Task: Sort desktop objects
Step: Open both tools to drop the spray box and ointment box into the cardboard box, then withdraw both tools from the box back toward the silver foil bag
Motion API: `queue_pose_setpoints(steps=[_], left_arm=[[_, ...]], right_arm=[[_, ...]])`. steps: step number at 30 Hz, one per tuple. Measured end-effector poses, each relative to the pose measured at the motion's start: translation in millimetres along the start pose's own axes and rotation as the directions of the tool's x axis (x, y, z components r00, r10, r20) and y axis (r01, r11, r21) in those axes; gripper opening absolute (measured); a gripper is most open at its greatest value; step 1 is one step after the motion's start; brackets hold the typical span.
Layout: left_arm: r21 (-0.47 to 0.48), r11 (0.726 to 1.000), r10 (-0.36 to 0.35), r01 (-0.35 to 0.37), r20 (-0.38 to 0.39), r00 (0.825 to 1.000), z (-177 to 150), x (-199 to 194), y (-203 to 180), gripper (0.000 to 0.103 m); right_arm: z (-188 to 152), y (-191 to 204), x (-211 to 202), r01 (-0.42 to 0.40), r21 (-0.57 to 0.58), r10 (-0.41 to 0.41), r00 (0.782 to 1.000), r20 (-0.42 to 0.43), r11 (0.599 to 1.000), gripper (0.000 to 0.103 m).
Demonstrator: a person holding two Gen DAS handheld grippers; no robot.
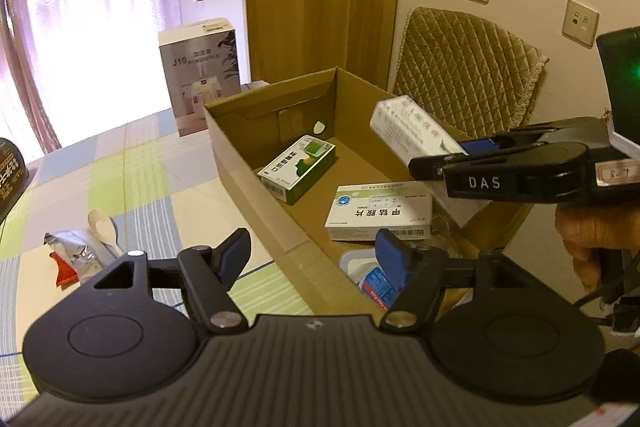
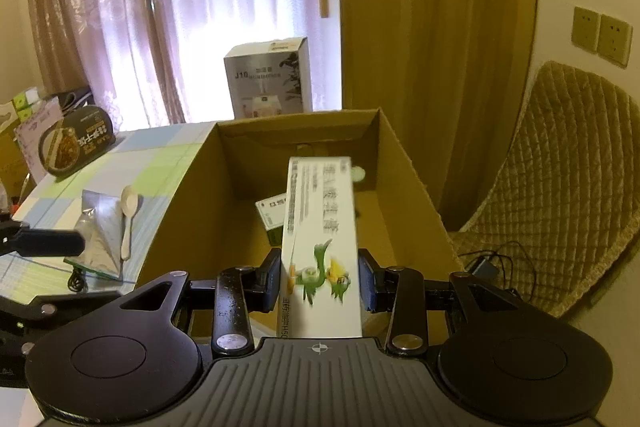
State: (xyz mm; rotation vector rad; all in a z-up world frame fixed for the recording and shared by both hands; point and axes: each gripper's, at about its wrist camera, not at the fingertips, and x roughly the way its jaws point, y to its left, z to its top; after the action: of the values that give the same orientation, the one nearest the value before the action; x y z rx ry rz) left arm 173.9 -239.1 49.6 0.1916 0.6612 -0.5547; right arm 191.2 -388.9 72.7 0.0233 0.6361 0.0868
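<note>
Readable print from my two grippers

On my right gripper (image 1: 472, 157), white capitals spell "DAS" on its black side. The tall grey-and-white carton (image 1: 202, 75) standing at the desk's far edge, beyond the open brown cardboard box (image 1: 256, 183), reads "J10", with a smaller line beside it that looks like "HUMIDIFIER". Inside the cardboard box, the flat white medicine box with a pale green band (image 1: 378, 213) carries bold Chinese characters, upside down to me, that look like "甲钴胺片", plus a barcode. The long white carton with green cartoon figures (image 2: 320, 247) clamped between my right gripper's pads shows large Chinese characters, too blurred to read. Small print elsewhere is illegible.
</note>
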Motion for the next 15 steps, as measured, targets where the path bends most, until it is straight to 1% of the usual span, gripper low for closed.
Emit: queue_pose_setpoints(steps=[2,4,8,15], left_arm=[[-0.010,1.000,0.004,-0.004,0.000,1.000,-3.0,-2.1,2.9,0.066],[-0.020,1.000,0.010,-0.010,0.002,1.000,-7.0,-5.0,6.9,0.067],[-0.042,0.999,0.028,-0.028,-0.007,1.000,-18.7,-11.2,16.0,0.068],[-0.103,0.993,0.053,-0.056,-0.035,0.998,-45.3,-30.6,31.2,0.070]], right_arm=[[0.0,0.3,1.0,0.016,-0.003,-0.016,1.000,0.002,1.000,0.046],[-0.6,-1.9,-2.5,0.016,0.015,-0.016,1.000,0.015,1.000,0.051],[-4.0,-4.6,-14.9,0.025,0.044,-0.026,0.999,0.034,0.999,0.054],[-19.5,6.7,-44.4,-0.003,0.079,-0.001,0.999,0.044,0.997,0.060]])
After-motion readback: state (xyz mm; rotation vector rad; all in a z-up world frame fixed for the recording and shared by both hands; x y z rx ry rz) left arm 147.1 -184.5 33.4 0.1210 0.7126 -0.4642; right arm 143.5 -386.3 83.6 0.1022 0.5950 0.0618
